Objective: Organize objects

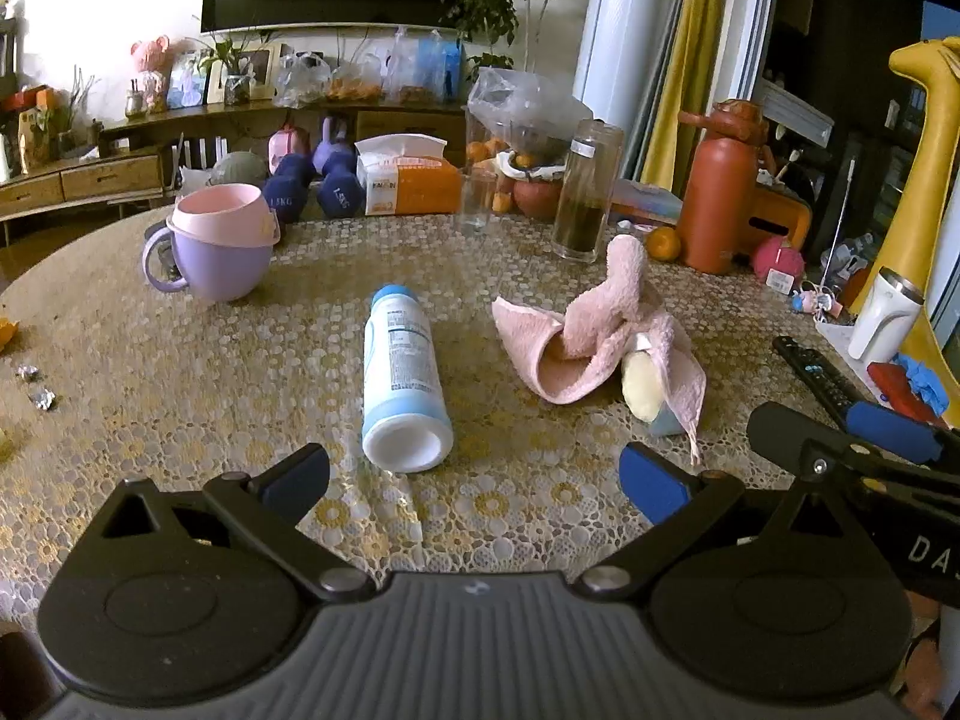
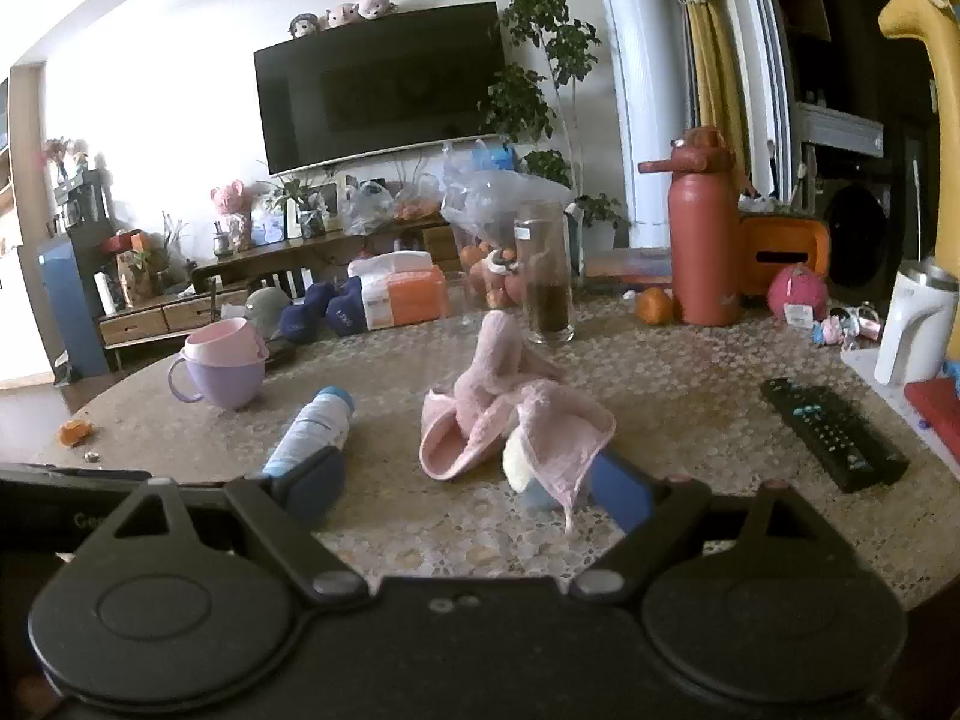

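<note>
A white and blue bottle (image 1: 403, 378) lies on its side on the patterned table (image 1: 180, 420), its base toward me; it also shows in the right wrist view (image 2: 312, 429). A crumpled pink towel (image 1: 600, 336) lies to its right, draped over a pale yellow object (image 1: 641, 387); the towel shows in the right wrist view too (image 2: 510, 420). My left gripper (image 1: 474, 483) is open and empty, just short of the bottle's base. My right gripper (image 2: 468, 489) is open and empty, just in front of the towel. The right gripper's fingers (image 1: 888, 429) show at the right in the left wrist view.
A purple mug with a pink bowl in it (image 1: 219, 243) stands at the far left. A glass jar (image 1: 585, 192), a tissue pack (image 1: 408, 180), dumbbells (image 1: 312, 186), a red flask (image 1: 717, 198), an orange (image 1: 663, 243), a remote (image 2: 831, 432) and a white tumbler (image 2: 915, 330) ring the table.
</note>
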`<state>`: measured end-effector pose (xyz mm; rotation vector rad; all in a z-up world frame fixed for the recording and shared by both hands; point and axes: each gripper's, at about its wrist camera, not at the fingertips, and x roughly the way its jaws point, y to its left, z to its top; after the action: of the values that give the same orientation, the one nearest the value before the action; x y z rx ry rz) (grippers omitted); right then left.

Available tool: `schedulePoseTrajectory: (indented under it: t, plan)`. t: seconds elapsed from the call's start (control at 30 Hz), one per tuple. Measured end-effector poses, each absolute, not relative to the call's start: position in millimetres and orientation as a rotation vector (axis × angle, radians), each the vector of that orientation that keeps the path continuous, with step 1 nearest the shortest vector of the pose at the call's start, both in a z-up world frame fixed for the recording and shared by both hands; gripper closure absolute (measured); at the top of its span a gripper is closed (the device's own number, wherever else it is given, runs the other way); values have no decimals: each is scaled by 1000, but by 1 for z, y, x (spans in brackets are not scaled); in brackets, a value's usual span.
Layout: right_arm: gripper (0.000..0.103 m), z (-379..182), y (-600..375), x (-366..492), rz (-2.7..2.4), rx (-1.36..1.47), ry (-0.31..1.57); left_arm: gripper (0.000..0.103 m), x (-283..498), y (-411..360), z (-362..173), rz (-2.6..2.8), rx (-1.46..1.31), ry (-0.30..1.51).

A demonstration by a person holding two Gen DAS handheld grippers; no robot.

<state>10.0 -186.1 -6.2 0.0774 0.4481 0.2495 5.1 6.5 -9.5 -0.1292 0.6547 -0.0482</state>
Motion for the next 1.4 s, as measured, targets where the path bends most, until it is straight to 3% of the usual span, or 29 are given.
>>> schedulePoseTrajectory:
  t: [0.83,1.4]
  plan:
    - [16,-9,-185,36,298,60,488,0,20,6,-6,-6,-68,617]
    - [16,-9,-187,111,284,15,511,0,83,18,-25,61,-18,675]
